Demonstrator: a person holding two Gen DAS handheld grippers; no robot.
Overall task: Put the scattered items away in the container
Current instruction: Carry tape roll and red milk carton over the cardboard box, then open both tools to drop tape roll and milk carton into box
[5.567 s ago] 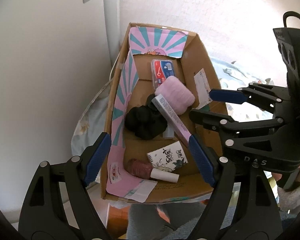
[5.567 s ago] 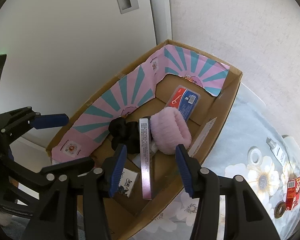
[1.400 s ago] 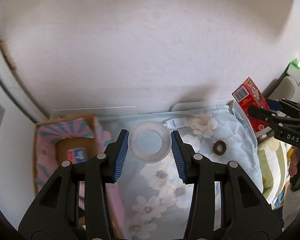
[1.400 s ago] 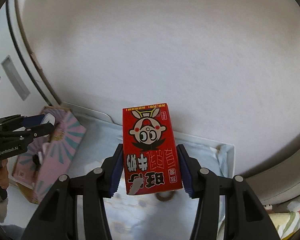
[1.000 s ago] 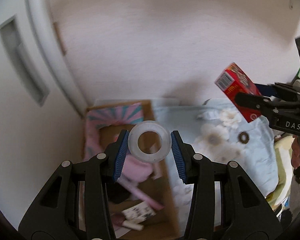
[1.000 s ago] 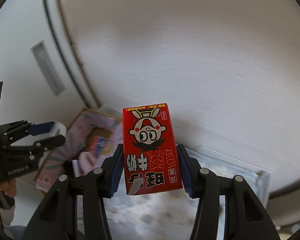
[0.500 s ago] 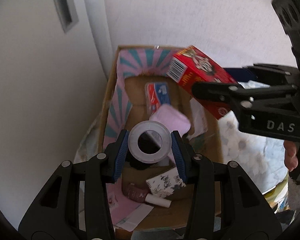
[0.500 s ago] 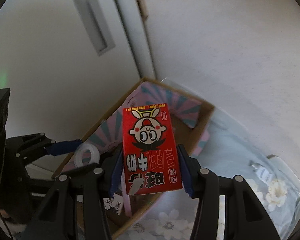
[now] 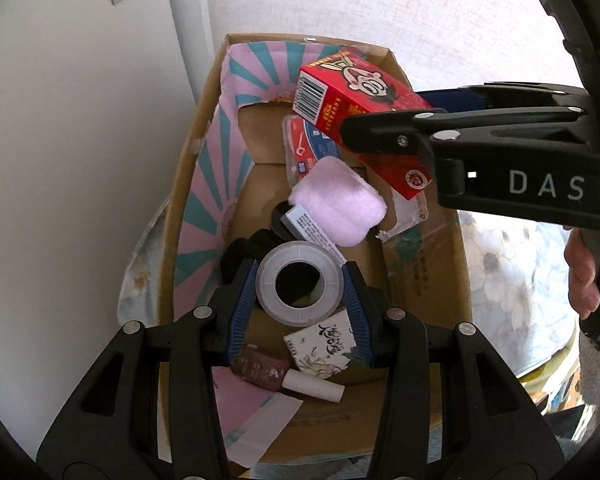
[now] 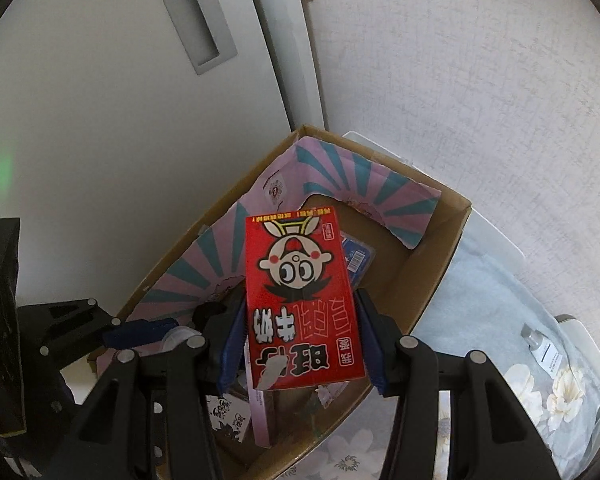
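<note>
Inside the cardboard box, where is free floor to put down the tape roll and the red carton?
Bare floor in the cardboard box lies at its far end, beside the blue packet, and along the right wall. Around the pink pad and black cloth it is crowded.

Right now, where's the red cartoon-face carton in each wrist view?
Left wrist: red cartoon-face carton upper centre-right, clamped by the right gripper, over the box's far half.
Right wrist: carton centre frame, between that gripper's blue pads.
Shared landmark: the brown cardboard box with pink-and-teal sunburst lining.
</note>
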